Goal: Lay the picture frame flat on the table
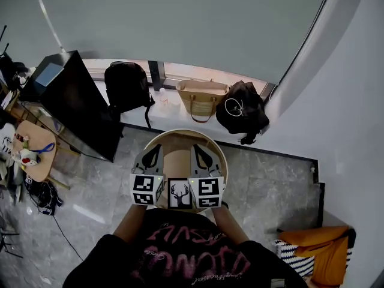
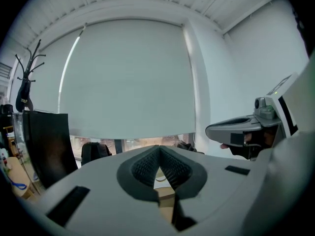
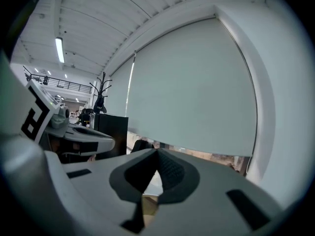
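The picture frame (image 1: 179,194), with a deer on its face, sits at the near edge of the round table (image 1: 177,153), between the left gripper (image 1: 152,151) and the right gripper (image 1: 201,153). Its face looks up toward the head camera, so it seems to lie flat or nearly flat, but I cannot tell if it leans a little on a stand. This fits two stages: a leaning frame that waits to be lowered, or a frame already down with the grippers lifted away. In either case, careful work means touching only the border and keeping the frame away from the table edge. The fingers (image 2: 142,167) of the left gripper are clenched together at the tips, with nothing between them. The right fingers (image 3: 172,170) are the same, closed and empty, and both point toward the window.
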`<state>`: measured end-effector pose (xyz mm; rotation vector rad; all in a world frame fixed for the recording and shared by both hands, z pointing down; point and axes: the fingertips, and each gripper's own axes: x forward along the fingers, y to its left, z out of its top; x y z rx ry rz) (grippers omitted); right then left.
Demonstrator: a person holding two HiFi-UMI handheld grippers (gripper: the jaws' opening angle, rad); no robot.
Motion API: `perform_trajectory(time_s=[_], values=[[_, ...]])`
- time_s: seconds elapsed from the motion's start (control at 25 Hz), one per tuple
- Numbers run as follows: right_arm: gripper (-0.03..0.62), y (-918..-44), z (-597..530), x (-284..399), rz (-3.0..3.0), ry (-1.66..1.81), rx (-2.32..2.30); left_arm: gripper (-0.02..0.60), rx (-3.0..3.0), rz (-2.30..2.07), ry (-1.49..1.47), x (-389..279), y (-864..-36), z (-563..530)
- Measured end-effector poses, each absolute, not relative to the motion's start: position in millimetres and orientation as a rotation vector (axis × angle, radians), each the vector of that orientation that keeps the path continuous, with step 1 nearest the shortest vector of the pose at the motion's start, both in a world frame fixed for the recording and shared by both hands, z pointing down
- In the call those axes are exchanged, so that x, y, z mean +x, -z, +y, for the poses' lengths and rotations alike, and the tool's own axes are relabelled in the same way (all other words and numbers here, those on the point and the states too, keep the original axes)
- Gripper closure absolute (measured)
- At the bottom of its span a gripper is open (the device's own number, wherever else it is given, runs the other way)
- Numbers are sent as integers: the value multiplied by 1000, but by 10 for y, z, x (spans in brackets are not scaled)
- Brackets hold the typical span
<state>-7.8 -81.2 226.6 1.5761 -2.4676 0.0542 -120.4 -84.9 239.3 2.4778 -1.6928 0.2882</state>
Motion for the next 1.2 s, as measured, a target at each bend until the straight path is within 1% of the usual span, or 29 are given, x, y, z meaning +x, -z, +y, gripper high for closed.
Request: perform_trajectory(time_s=[1.2], values=[[574, -2235, -882, -143, -2423, -26, 1631, 571, 2546, -1631, -283, -1189, -2310, -951]])
